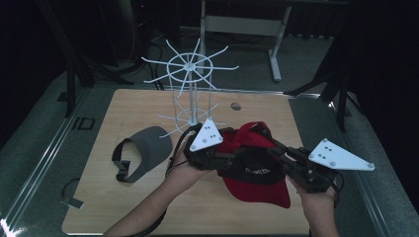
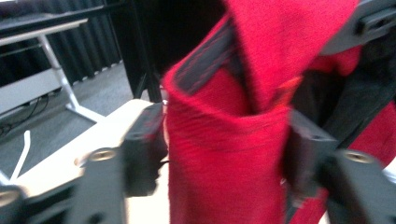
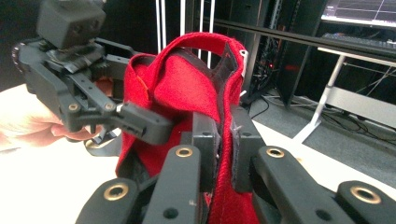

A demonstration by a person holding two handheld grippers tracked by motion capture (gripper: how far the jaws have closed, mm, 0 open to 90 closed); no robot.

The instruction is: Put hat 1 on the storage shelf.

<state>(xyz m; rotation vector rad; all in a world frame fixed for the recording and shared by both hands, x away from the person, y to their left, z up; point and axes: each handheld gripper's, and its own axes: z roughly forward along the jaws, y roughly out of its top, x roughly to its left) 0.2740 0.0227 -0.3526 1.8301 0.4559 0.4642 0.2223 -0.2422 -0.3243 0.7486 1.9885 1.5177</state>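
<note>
A: Where was the red cap (image 1: 254, 168)?

B: Held up off the table (image 1: 99, 173), between the two grippers. The right gripper (image 3: 219, 140) had its jaws pressed together on a fold of the cap's red cloth and black trim, with the fabric pinched flat between them and rising above their tips.

A: And the left gripper (image 2: 224, 154)?

B: Its jaws stood either side of a thick bunch of the red cloth. The fabric filled the gap between them, and both pads lay against it, so they were clamped on the cap. In the right gripper view that gripper came in from the left, one jaw tip pushed into the cap just beside the right gripper's own jaws.

A: Anything else near the jaws?

B: A grey visor (image 1: 143, 150) lay flat on the table, off to the left of the left gripper. A white wire rack (image 1: 190, 89) stood beyond both grippers.
</note>
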